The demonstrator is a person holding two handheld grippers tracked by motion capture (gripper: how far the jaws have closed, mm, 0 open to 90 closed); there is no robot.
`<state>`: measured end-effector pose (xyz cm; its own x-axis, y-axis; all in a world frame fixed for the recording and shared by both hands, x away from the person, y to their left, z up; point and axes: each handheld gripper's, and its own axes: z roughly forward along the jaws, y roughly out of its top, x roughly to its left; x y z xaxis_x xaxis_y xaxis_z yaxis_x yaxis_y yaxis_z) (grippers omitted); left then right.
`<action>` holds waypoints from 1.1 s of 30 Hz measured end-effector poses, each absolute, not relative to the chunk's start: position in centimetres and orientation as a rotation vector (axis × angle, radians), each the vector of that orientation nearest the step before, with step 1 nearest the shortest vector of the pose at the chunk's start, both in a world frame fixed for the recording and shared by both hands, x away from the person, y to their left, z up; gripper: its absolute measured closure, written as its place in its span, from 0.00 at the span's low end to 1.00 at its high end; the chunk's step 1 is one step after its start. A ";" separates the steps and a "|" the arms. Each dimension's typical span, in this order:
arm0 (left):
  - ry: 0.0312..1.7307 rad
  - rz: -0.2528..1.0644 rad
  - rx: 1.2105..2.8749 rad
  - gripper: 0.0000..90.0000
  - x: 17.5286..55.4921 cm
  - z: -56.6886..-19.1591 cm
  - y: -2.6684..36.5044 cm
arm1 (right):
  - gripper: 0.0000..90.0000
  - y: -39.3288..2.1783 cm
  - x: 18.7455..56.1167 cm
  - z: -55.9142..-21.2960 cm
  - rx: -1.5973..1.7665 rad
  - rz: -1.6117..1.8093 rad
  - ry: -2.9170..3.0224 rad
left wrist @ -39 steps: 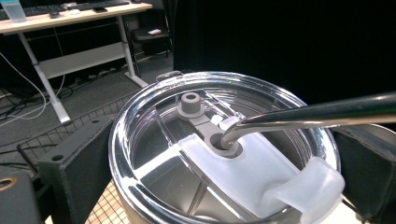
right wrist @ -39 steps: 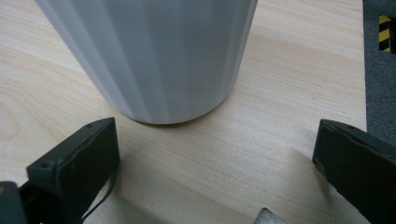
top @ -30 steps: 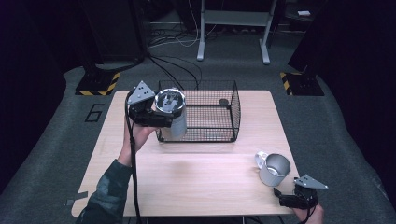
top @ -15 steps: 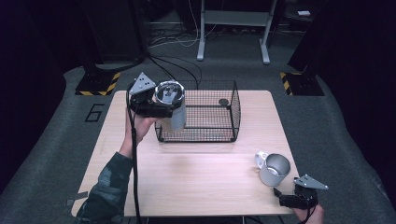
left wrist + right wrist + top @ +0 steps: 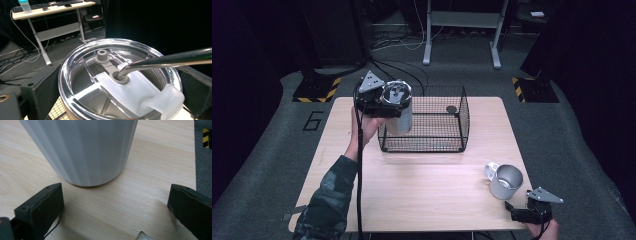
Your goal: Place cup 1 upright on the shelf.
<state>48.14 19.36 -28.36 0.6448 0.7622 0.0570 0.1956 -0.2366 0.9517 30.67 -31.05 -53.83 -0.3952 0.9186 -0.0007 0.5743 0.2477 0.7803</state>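
Note:
A steel tumbler (image 5: pixel 402 122) with a clear lid (image 5: pixel 100 82) and a metal straw (image 5: pixel 170 58) hangs over the left end of a black wire basket (image 5: pixel 463 120). My left gripper (image 5: pixel 395 99) is shut on it just below the lid, a jaw on each side (image 5: pixel 118 91). A pale ribbed mug (image 5: pixel 505 181) stands near the table's front right corner. My right gripper (image 5: pixel 528 212) lies just in front of it, open, the mug's base (image 5: pixel 85 152) a little beyond the jaws (image 5: pixel 115 210).
A small dark round thing (image 5: pixel 452 109) lies at the basket's far right. The wooden table (image 5: pixel 422 185) has bare room in front of the basket. Dark floor with cables and a desk frame (image 5: pixel 462 30) lies beyond the table.
My left gripper has lifted the tumbler a little higher over the basket's left end. The right gripper and the mug have stayed still.

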 end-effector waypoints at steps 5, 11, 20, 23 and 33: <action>0.795 0.645 1.767 0.04 49.0 -28.8 19.3 | 0.00 -31.1 30.7 -53.8 1.357 0.990 2.063; 0.818 0.663 1.764 0.04 50.1 -29.4 19.0 | 0.00 -31.0 30.7 -53.8 1.360 0.988 2.060; 0.847 0.684 1.779 0.04 51.4 -30.2 18.9 | 0.00 -31.0 30.7 -53.8 1.360 0.990 2.061; 0.853 0.681 1.784 0.05 51.8 -30.5 18.8 | 0.00 -31.0 30.7 -53.8 1.362 0.985 2.065; 0.850 0.678 1.797 0.05 53.0 -31.5 18.0 | 0.00 -31.0 30.7 -53.8 1.357 0.985 2.063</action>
<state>52.95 18.02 -31.52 0.5963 0.8000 0.0662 0.2426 -0.2582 0.9351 30.66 -31.04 -53.83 -0.3944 0.9189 -0.0035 0.5749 0.2497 0.7792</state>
